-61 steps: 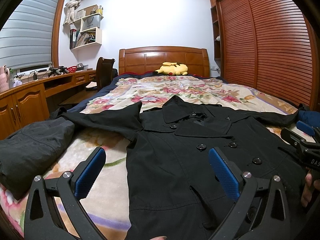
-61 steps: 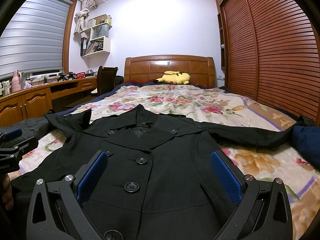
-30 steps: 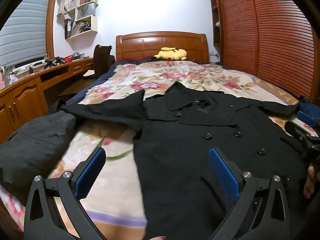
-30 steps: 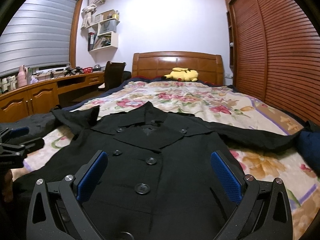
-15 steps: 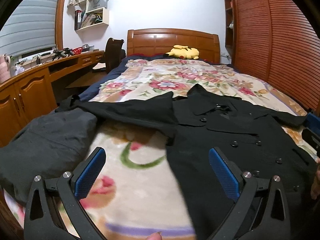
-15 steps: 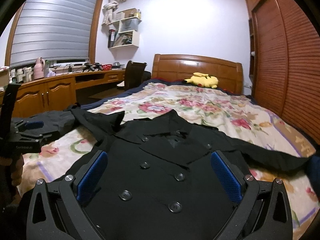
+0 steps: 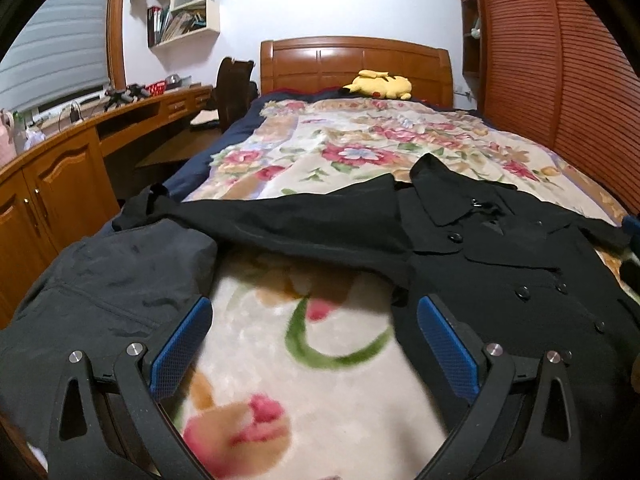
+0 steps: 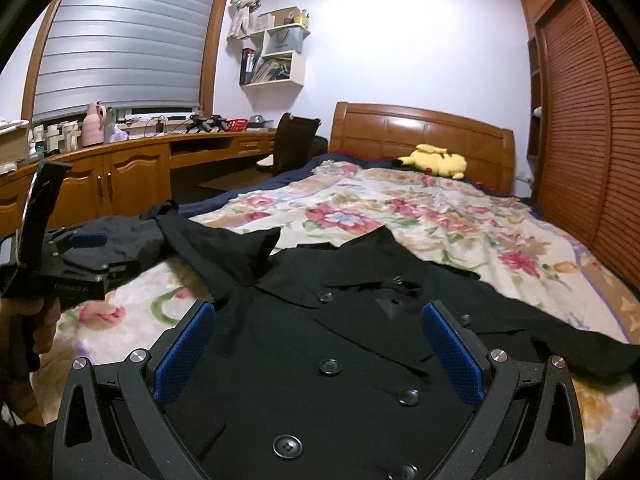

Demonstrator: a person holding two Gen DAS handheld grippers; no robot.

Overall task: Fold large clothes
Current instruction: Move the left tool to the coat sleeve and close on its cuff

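Note:
A black double-breasted coat lies face up on the floral bedspread, sleeves spread out to both sides. In the left wrist view the coat lies to the right and its left sleeve stretches across ahead. My left gripper is open and empty above bare bedspread, left of the coat's body; it also shows in the right wrist view. My right gripper is open and empty over the coat's front, near the buttons.
A dark grey folded garment lies at the bed's left edge under the sleeve end. A yellow plush toy sits by the headboard. A wooden desk runs along the left, a slatted wardrobe on the right.
Both grippers have swung left. The left one moved off the coat's body to over bare bedspread near the sleeve. Both stayed open.

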